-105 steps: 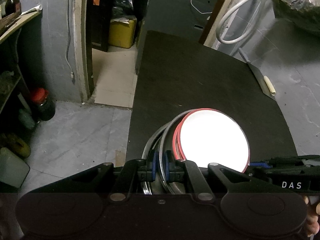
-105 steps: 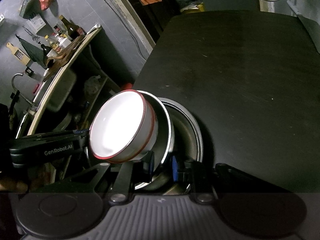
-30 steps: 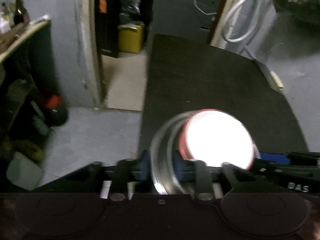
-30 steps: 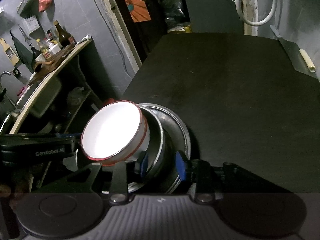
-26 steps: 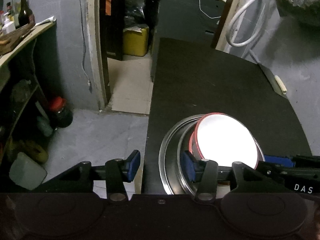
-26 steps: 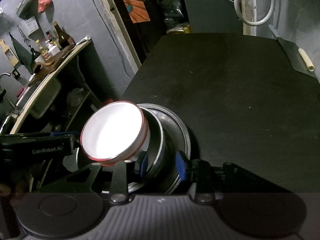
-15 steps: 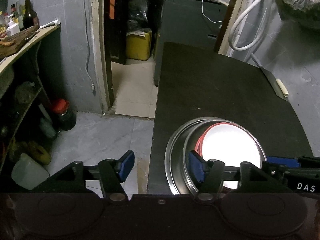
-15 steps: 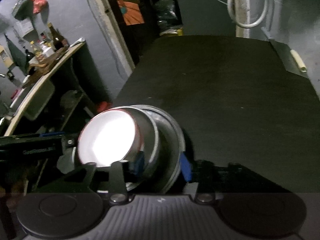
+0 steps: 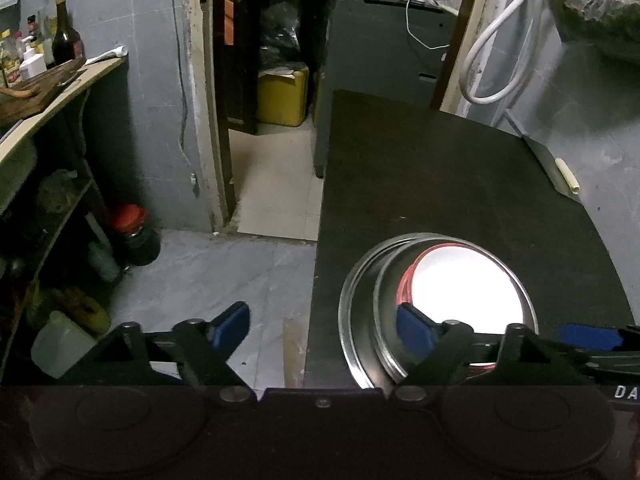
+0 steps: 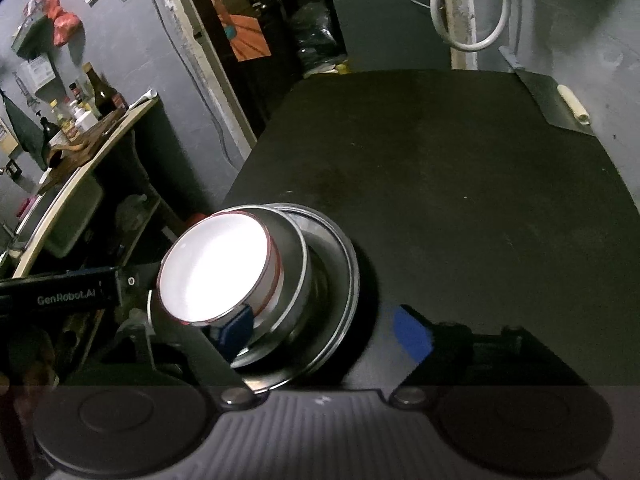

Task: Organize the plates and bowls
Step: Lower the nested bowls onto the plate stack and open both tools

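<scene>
Bowls sit nested on the steel plate by the black table's edge, so your left gripper and right gripper have just been opening wide, holding nothing.

The dark tabletop lay bare beyond the stack and out to its right — wide room for a gripper. The nested steel dishes, with a white red-rimmed bowl on top, blocked the near left corner. A flat sheet with a pale roll sat at the far right edge. Left of the table — open floor, then a cluttered shelf unit.
</scene>
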A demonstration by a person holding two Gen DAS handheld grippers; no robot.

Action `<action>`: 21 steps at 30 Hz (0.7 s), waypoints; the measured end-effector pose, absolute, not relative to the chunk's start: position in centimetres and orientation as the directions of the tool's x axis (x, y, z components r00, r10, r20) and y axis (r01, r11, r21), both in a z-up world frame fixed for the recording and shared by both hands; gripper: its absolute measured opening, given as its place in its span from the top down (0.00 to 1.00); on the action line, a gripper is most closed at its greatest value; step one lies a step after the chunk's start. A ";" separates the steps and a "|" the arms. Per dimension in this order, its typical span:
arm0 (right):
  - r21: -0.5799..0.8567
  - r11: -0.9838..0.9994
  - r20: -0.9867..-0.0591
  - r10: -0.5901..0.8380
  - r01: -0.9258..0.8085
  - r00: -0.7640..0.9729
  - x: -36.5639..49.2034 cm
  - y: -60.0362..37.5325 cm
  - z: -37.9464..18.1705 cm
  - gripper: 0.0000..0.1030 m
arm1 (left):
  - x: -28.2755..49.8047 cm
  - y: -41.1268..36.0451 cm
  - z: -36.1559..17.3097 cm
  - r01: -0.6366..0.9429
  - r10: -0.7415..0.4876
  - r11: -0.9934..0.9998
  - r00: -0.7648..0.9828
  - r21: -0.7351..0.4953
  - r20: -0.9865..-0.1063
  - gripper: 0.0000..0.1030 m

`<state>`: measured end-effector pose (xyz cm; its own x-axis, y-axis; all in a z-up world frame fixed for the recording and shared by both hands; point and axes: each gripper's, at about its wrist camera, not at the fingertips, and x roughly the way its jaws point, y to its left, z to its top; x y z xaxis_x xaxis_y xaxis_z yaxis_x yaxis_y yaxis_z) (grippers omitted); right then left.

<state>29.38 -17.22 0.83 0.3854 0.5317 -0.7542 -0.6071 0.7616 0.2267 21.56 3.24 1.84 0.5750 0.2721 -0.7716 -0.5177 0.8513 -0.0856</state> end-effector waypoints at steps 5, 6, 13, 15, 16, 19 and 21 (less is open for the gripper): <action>0.213 0.771 -0.744 0.526 -0.601 0.412 28.8 -17.4 1.4 0.11 | 20.8 3.4 2.2 -0.516 0.274 0.851 0.589 -0.093 -0.760 0.06; 0.212 0.773 -0.740 0.527 -0.598 0.418 28.7 -17.4 1.5 0.09 | 20.7 3.4 2.3 -0.514 0.273 0.853 0.594 -0.096 -0.757 0.06; 0.223 0.786 -0.721 0.531 -0.576 0.446 28.2 -17.8 2.0 0.06 | 20.0 3.3 2.6 -0.501 0.259 0.859 0.607 -0.108 -0.751 0.05; 0.222 0.791 -0.716 0.529 -0.570 0.455 28.1 -17.9 2.2 0.05 | 19.7 3.3 2.7 -0.499 0.258 0.860 0.611 -0.110 -0.748 0.04; 0.221 0.793 -0.714 0.528 -0.567 0.460 28.1 -17.9 2.2 0.04 | 19.6 3.3 2.8 -0.499 0.260 0.859 0.613 -0.111 -0.746 0.03; 0.224 0.803 -0.704 0.525 -0.552 0.478 27.8 -18.2 2.3 0.01 | 19.4 3.3 3.0 -0.506 0.274 0.855 0.627 -0.113 -0.729 0.01; 0.230 0.808 -0.701 0.524 -0.543 0.484 27.5 -18.3 2.5 0.00 | 19.0 3.2 3.1 -0.505 0.283 0.855 0.640 -0.114 -0.714 0.01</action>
<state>27.54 -18.35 2.48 0.4837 0.5243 -0.7008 -0.5427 0.8079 0.2298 19.02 3.19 3.13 0.6404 0.2833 -0.7139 -0.5053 0.8554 -0.1138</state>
